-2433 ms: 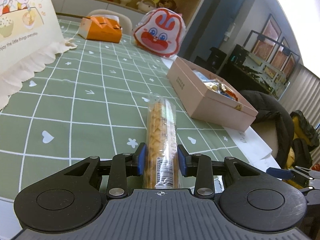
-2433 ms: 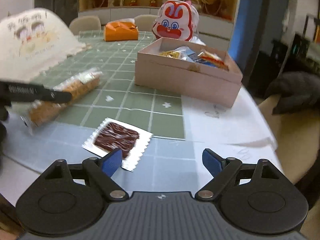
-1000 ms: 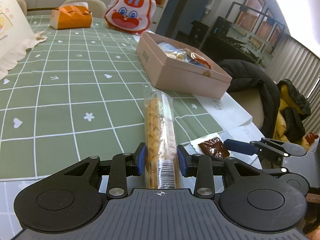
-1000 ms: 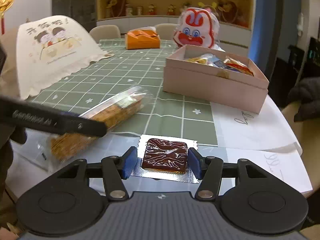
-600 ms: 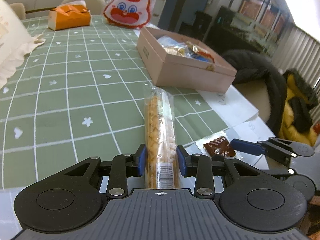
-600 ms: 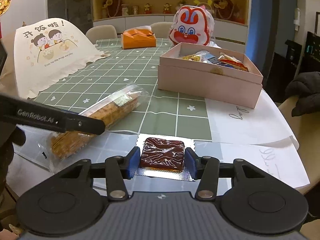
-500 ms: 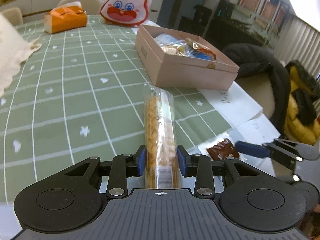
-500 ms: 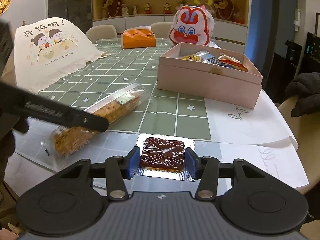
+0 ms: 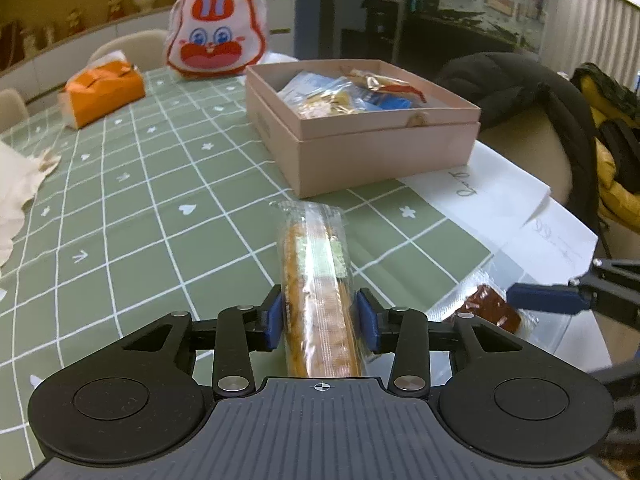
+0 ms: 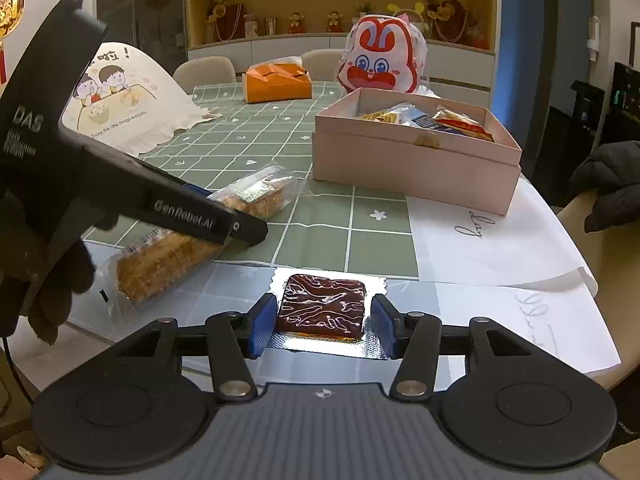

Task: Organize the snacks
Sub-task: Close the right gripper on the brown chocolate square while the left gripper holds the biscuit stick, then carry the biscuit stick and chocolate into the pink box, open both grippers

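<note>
A long clear pack of crackers [image 9: 316,264] sticks forward from my left gripper [image 9: 320,320]. The blue pads sit against its sides while the jaws are opening. The pack hangs low over the green checked cloth, pointing at the open pink box [image 9: 380,152] of wrapped snacks. In the right wrist view the left gripper's black body crosses the cracker pack [image 10: 256,196]. My right gripper [image 10: 322,326] is shut on a brown square snack in a silver wrapper [image 10: 322,308] at the table's near edge, pads on the foil edges. The pink box [image 10: 412,168] stands beyond it.
A red-and-white rabbit bag [image 9: 216,44] and an orange tissue box [image 9: 100,92] stand at the far side. A white paper bag with cartoon children [image 10: 132,108] is at the left. White written sheets [image 10: 492,240] lie by the box. A dark jacket [image 9: 520,92] covers a chair.
My left gripper has swung with the cracker pack toward the pink box, which now looks nearer and more centred. The right gripper closed in on the brown snack and has stayed there.
</note>
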`<action>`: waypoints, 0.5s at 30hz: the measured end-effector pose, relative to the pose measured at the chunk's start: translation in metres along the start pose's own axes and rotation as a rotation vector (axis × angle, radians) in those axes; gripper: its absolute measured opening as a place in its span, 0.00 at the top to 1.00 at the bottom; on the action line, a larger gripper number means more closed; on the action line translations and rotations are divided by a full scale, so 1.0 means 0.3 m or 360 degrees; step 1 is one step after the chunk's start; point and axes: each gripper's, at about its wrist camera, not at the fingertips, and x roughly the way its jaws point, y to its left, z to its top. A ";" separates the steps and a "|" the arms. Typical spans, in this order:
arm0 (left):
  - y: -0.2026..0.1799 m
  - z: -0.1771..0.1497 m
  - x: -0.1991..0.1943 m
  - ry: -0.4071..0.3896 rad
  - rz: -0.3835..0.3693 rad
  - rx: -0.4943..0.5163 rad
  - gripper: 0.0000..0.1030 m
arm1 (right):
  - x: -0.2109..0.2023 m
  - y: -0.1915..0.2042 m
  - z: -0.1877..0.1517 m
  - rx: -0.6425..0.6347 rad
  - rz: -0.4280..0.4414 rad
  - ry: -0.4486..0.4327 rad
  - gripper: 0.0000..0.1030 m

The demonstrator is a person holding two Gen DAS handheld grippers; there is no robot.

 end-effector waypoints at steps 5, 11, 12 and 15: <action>0.005 -0.027 -0.028 -0.0030 -0.0024 -0.0034 0.65 | -0.010 -0.019 0.002 0.0036 -0.0017 0.0006 0.54; -0.009 -0.042 -0.105 -0.0123 -0.0071 -0.0095 0.66 | -0.037 -0.059 0.017 0.0062 -0.0064 -0.0007 0.55; -0.008 -0.028 -0.132 -0.0164 -0.0090 -0.0103 0.66 | -0.050 -0.071 0.028 0.0067 -0.0067 -0.0020 0.55; 0.009 0.076 -0.252 -0.0367 -0.0145 -0.0122 0.66 | -0.120 -0.105 0.105 0.0056 -0.0071 -0.0118 0.55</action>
